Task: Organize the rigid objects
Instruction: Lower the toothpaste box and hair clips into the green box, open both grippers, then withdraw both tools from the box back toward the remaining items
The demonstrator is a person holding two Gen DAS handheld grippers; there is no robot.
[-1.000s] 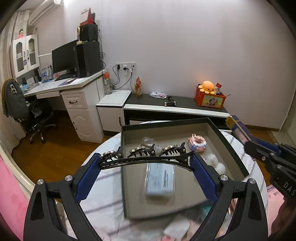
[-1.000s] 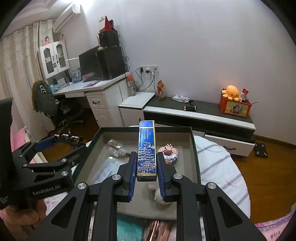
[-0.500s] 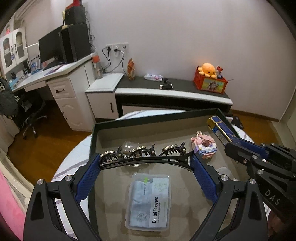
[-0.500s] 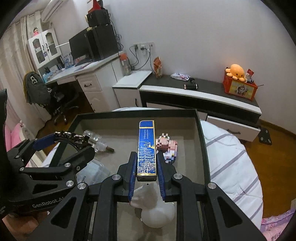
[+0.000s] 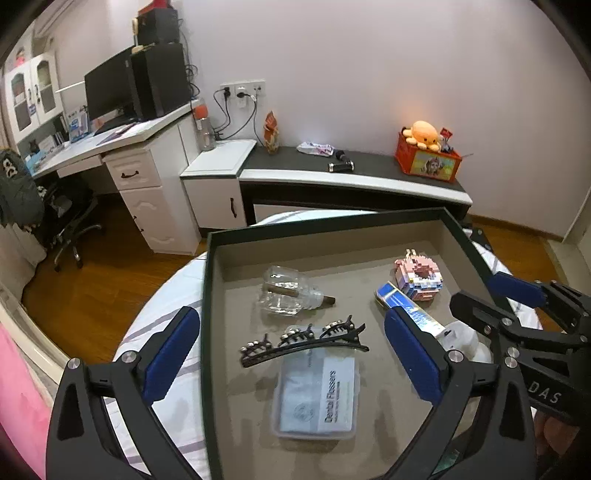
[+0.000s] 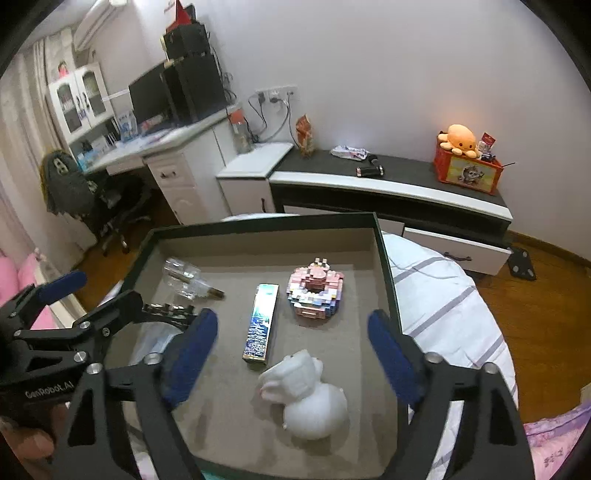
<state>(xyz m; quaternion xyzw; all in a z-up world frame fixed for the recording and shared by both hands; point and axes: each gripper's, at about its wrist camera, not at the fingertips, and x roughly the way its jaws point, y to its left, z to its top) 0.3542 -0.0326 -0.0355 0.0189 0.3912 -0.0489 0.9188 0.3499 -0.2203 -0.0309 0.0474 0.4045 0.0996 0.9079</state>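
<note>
This is a bedroom or study in a home. At the far left a white desk (image 5: 122, 147) carries a dark monitor (image 5: 107, 90) and a black computer tower (image 5: 159, 79), with a swivel chair (image 5: 70, 218) draped in a dark garment on the wooden floor (image 5: 92, 295) before it. Along the far wall runs a low dark-topped cabinet (image 5: 354, 177) bearing an orange plush octopus (image 5: 423, 134) on a red box (image 5: 428, 162), beneath a wall socket (image 5: 242, 90) with cables plugged in, and an air conditioner (image 6: 98, 18) hangs high at the left.

"Dental Flossers" on plastic case (image 5: 316, 397)
</note>
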